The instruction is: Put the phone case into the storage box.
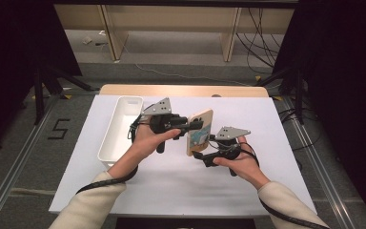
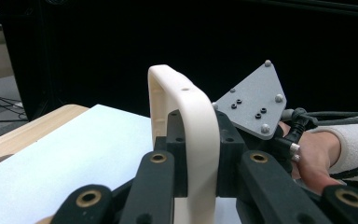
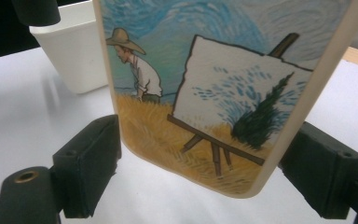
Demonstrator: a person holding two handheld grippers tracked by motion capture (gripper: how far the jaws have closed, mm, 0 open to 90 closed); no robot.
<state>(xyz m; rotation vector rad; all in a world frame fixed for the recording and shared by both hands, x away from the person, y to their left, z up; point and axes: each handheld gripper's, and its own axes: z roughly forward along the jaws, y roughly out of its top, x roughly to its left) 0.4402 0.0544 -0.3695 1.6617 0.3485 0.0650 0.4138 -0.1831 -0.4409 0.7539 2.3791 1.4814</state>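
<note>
cream rigid painted phone case [image 1: 199,132]: light, slick; pinched by left gripper [image 1: 194,125] jaws; right gripper [image 1: 201,153] jaws spread astride lower end, untouching.

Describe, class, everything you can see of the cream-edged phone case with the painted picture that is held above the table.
The cream-edged phone case is a thin, round-cornered shell, plastic by its look. Its back shows a straw-hatted painter, an easel and canvas in yellow grass under a swirling blue sky. It stands upright on its short end, above the white table. The left gripper clamps its rim near the top; the right gripper straddles its lower end, jaws beside both edges.
</note>
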